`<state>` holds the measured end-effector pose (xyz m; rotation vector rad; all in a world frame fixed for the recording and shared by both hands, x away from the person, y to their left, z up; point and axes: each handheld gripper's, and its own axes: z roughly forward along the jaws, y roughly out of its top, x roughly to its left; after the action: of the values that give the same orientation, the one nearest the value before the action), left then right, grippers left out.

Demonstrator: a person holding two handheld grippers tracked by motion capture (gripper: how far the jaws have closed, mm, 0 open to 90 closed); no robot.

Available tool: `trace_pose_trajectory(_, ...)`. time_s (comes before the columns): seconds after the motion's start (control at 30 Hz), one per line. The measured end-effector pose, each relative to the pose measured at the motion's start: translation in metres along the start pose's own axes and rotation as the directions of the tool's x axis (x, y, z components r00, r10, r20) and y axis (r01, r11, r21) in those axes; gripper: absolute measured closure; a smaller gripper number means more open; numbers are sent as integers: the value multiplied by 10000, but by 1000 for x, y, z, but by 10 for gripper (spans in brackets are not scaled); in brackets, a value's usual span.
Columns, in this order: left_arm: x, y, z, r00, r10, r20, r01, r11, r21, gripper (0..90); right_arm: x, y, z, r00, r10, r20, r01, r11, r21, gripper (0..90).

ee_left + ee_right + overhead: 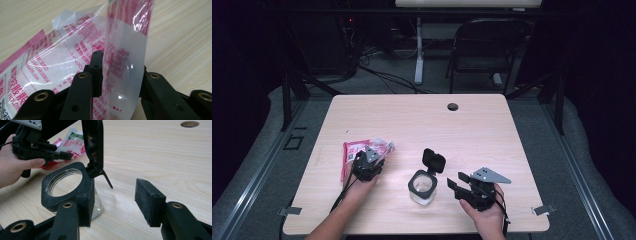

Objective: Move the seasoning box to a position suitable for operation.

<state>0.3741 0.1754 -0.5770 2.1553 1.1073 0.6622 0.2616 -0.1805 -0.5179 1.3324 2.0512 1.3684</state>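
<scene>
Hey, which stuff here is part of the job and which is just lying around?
In the job:
pink-printed plastic packet, pinched in the left gripper
clear jar, its black flip lid open
right gripper, open beside the jar

Lying about:
folding chair behind the table
floor cables

Pale wood table (472, 125), round grommet hole (453, 106) near far edge; black folding chair (484, 45) behind.

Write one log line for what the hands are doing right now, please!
left gripper: jaws around the pink-printed packet | right gripper: open beside glass jar | jar lid: flipped up | table: wooden
</scene>
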Motion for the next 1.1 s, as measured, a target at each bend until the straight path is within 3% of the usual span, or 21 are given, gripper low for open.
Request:
trace_pose_trajectory(0.23, 8, -1, 1, 9983, -506, 293, 507, 9987, -18, 801, 0, 0, 0, 10000, 46, 31, -46, 10000, -25, 500)
trace_pose_trajectory(0.33, 10, -2, 1, 9979, -546, 351, 546, 9985, 14, 818, 0, -1, 0, 10000, 52, 40, -52, 10000, -25, 501)
trace_pose_trajectory(0.5, 16, -3, 1, 9932, -954, 664, 956, 9954, 6, 883, 0, -1, 0, 10000, 44, 44, -44, 10000, -7, 501)
trace_pose_trajectory(0.93, 19, -2, 0, 9894, -1165, 863, 1163, 9932, 63, 899, -1, -1, 0, 10000, 68, 48, -68, 10000, -10, 501)
trace_pose_trajectory(1.1, 21, -1, -4, 9865, -1352, 924, 1376, 9903, -202, 900, -2, -1, -1, 10000, 91, 36, -91, 9999, -64, 500)
